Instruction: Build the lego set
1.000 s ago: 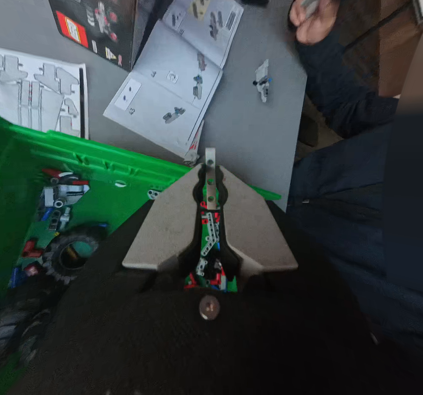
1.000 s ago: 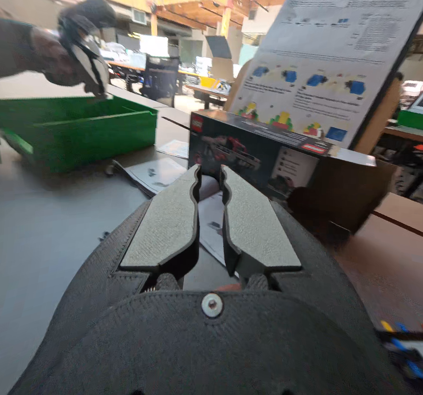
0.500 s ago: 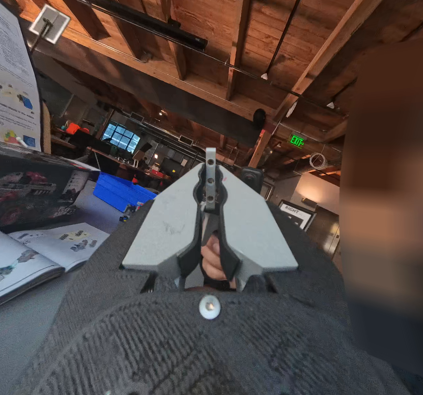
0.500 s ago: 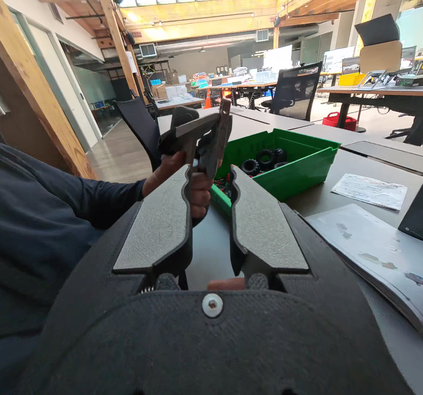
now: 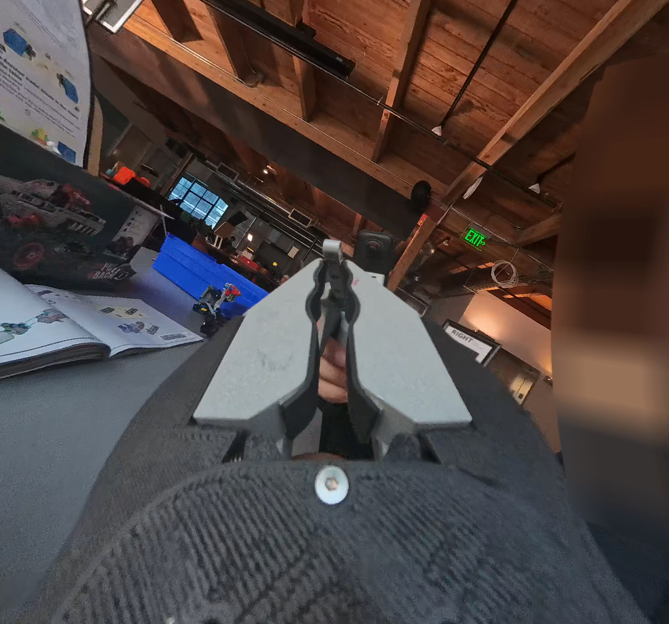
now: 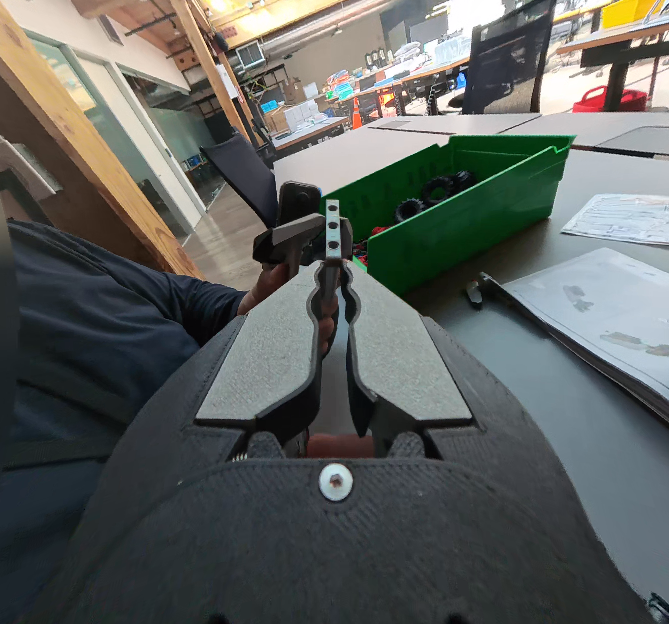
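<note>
Left tongs [image 5: 332, 273]: raised above the counter [image 5: 54, 425], tilted upward toward the timber ceiling. Fingers together, clamped on a grey beam [image 5: 332, 249], a slim light-grey lego piece with round holes. The beam's end sticks out past the tips. In the right wrist view the same tongs [image 6: 325, 241] appear farther off, gripped in a hand [image 6: 275, 281], with the grey beam [image 6: 332, 230] standing upright and showing three holes.

Right tongs [image 6: 332, 273]: fingers set close with a narrow gap between them, tips just below the lower end of the beam. Whether they touch or pinch the beam cannot be told from this angle; the tips overlap it in the picture.

Green bin [image 6: 470, 216]: open plastic bin on the counter, beyond the tongs. It holds black tyres [image 6: 434, 190] at the far end and small red and mixed parts near the low front wall.

Instruction booklet [image 5: 90, 324]: lying open on the counter, left of the left tongs; the same booklet [image 6: 597, 321] lies at the right of the right wrist view.

Lego box [image 5: 54, 237]: dark carton with a picture of a vehicle, standing behind the booklet.

Partly built model [image 5: 216, 299]: small grey, red and blue assembly on the counter, past the booklet's far corner and in front of a blue crate [image 5: 195, 270].

Sticker sheet [image 6: 622, 217]: pale flat sheet on the counter, to the right of the bin.

Poster board [image 5: 40, 53]: white printed board standing upright behind the box.
</note>
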The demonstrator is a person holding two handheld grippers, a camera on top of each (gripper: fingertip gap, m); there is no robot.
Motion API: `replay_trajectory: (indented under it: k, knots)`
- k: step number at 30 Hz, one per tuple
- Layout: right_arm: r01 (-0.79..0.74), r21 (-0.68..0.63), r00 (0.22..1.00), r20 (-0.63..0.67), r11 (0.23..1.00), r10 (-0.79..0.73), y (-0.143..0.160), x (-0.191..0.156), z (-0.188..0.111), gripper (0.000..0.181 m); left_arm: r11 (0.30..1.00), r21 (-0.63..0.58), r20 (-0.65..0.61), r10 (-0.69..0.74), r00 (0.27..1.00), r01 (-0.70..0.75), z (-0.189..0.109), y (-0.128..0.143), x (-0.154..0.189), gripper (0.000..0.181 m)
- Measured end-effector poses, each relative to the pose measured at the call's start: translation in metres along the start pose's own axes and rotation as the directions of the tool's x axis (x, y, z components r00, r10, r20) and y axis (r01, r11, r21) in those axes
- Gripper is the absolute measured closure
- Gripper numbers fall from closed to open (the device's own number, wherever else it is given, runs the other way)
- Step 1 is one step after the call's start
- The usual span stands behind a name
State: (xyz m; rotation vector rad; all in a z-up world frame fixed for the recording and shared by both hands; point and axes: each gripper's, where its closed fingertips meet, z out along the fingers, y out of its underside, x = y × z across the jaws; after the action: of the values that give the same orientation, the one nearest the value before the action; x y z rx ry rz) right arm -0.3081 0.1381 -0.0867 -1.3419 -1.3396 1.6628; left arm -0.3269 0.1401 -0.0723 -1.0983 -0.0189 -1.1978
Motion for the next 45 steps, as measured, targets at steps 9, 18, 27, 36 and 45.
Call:
replay_trajectory:
  k: [9,18,27,36,45]
  knots:
    - [-0.155,0.036,0.983,0.103,0.987,0.15,0.011,0.013,0.003,0.174,0.999,-0.005,-0.019,-0.039,0.999,0.039,-0.006,0.006,-0.017,0.177]
    - [-0.014,-0.023,1.0,-0.015,1.0,0.014,0.03,0.02,-0.01,0.177,0.988,-0.105,-0.018,-0.114,0.993,0.111,-0.004,0.033,-0.023,0.177]
    - [0.05,-0.208,0.909,-0.396,0.977,-0.13,0.061,0.076,-0.158,0.177,0.848,-0.492,-0.055,0.198,0.979,-0.199,-0.01,0.064,-0.029,0.143]
    - [0.02,-0.514,0.894,-0.375,0.857,-0.246,0.105,0.124,-0.226,0.177,0.767,-0.547,-0.104,0.334,0.937,-0.334,-0.013,0.077,-0.022,0.141]
    - [0.055,-0.684,0.933,-0.224,0.727,-0.282,0.13,0.157,-0.225,0.177,0.744,-0.563,-0.075,0.389,0.918,-0.362,-0.01,0.076,-0.034,0.153]
